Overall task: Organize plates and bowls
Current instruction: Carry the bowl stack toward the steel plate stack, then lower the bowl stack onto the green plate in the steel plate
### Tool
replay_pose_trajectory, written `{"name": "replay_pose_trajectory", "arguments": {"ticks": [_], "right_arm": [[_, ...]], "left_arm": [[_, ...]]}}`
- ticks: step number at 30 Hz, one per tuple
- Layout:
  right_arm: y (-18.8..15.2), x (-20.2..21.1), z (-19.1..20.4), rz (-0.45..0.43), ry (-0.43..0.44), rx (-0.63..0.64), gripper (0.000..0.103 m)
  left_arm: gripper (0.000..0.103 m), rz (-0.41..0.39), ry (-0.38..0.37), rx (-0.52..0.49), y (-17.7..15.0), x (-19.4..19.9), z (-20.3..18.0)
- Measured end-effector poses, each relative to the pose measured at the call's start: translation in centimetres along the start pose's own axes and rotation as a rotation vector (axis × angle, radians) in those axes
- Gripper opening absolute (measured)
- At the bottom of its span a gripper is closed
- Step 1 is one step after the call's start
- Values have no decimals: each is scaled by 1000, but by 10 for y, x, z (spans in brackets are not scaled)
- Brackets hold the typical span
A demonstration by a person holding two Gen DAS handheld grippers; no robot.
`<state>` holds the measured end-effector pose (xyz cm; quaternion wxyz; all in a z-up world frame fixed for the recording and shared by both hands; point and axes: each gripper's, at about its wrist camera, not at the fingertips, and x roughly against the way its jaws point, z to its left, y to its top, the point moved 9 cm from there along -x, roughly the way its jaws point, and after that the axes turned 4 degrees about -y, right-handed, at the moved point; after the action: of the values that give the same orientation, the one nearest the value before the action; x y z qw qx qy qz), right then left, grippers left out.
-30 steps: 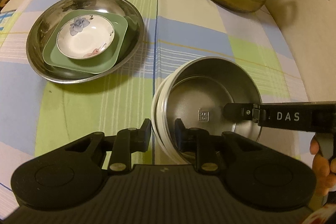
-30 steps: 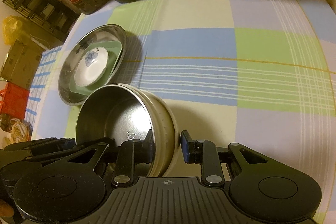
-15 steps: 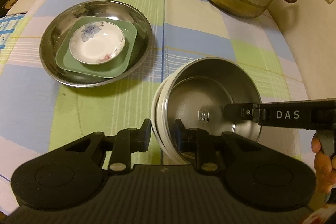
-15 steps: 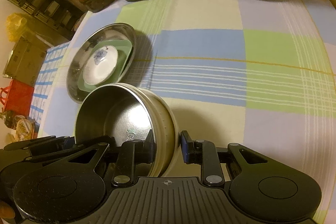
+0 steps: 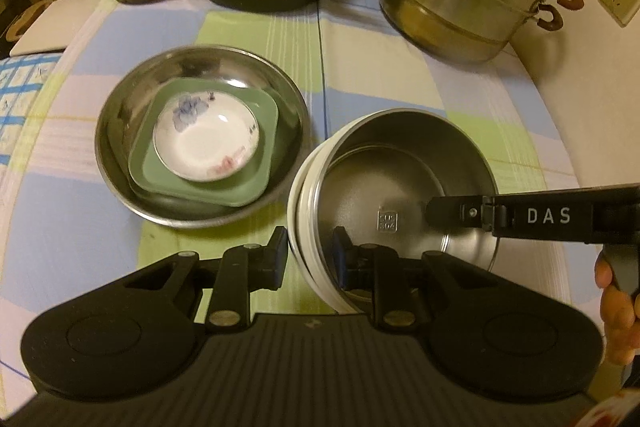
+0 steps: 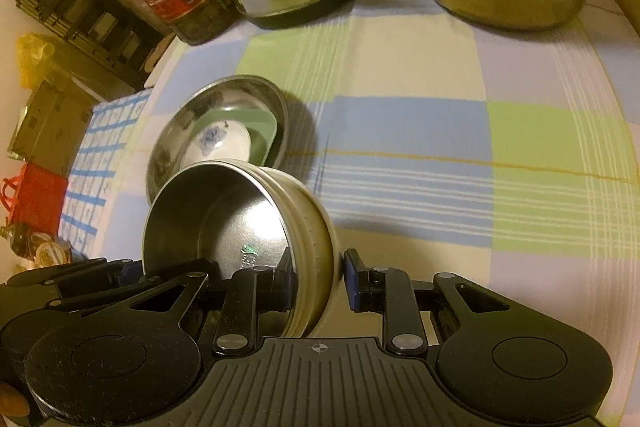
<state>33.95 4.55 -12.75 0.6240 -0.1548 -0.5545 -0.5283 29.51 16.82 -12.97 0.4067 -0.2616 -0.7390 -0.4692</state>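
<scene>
While both grippers (image 5: 308,259) (image 6: 318,277) pinch the empty steel bowl's (image 5: 404,187) rim, beyond them a tray (image 5: 120,163) holds plate (image 5: 248,187) and saucer (image 5: 206,139).

bowl (image 5: 404,183): brushed steel inside, matt cream outside
basin (image 5: 120,151): shiny steel
saucer (image 5: 206,139): glossy porcelain
tablecloth (image 6: 400,131): checked cloth

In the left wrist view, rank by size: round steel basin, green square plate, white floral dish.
1. Round steel basin
2. Green square plate, nested inside it
3. White floral dish, on the plate
</scene>
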Motion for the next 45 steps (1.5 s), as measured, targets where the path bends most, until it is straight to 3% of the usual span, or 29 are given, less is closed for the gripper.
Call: {"name": "replay_pose_trajectory", "arguments": {"ticks": [24,35,45], "right_arm": [[73,-50,80,-3,34,67,25],[95,-86,88,45,41,41,25],[93,-105,86,90,37,19,25]], "left_arm": [[21,-56,52,46,73,5,93],[21,-31,70,51,101,-19,119],[21,7,71,59,98,-36,130]]}}
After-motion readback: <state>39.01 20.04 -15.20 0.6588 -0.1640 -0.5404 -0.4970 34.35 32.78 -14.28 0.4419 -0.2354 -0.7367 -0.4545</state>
